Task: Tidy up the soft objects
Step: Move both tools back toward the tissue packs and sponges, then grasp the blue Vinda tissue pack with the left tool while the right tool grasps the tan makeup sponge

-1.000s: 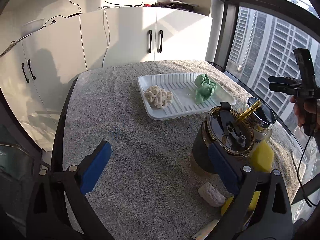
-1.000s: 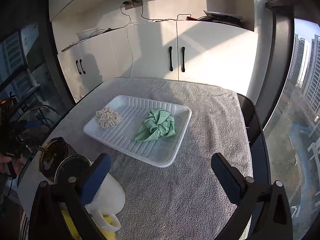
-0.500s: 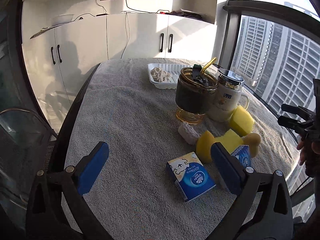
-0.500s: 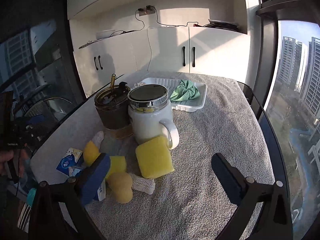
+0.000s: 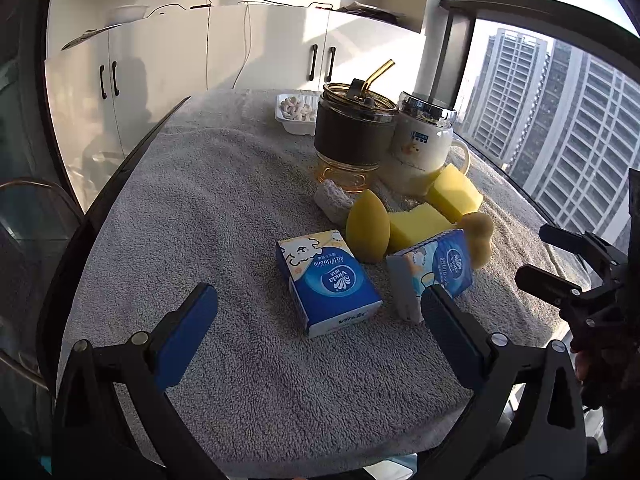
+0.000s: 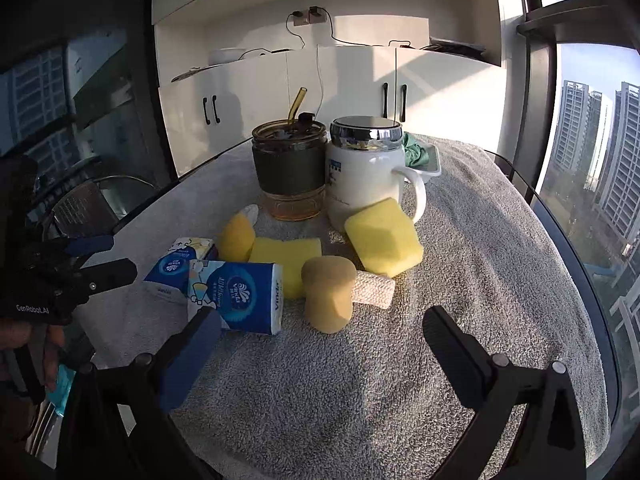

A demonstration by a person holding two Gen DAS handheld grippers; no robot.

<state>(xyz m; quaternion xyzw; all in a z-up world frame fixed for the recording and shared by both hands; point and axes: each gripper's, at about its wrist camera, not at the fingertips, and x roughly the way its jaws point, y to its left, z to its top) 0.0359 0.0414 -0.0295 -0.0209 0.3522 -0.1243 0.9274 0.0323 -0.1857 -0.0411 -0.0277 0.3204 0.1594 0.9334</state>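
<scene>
Soft things lie on the grey towel: two blue tissue packs (image 5: 328, 280) (image 6: 236, 296), two yellow sponges (image 6: 382, 236) (image 6: 286, 254), a yellow egg-shaped puff (image 5: 367, 226), a tan puff (image 6: 329, 294) and a white textured pad (image 6: 374, 286). A white tray (image 5: 298, 114) at the far end holds a cream knotted piece (image 5: 295, 107) and a green cloth (image 6: 416, 151). My left gripper (image 5: 318, 332) is open and empty, low before the tissue packs. My right gripper (image 6: 320, 336) is open and empty in front of the tan puff.
A dark glass cup with a straw (image 5: 352, 128) and a white lidded mug (image 5: 424, 144) stand behind the sponges. The table edge runs close below both grippers. White cabinets (image 5: 224, 52) stand behind; a window (image 5: 560, 112) is on the right.
Both grippers have pulled back from over the tray to the near end of the table and dropped low. The sponges, puffs and tissue packs have come into view. Both stay open.
</scene>
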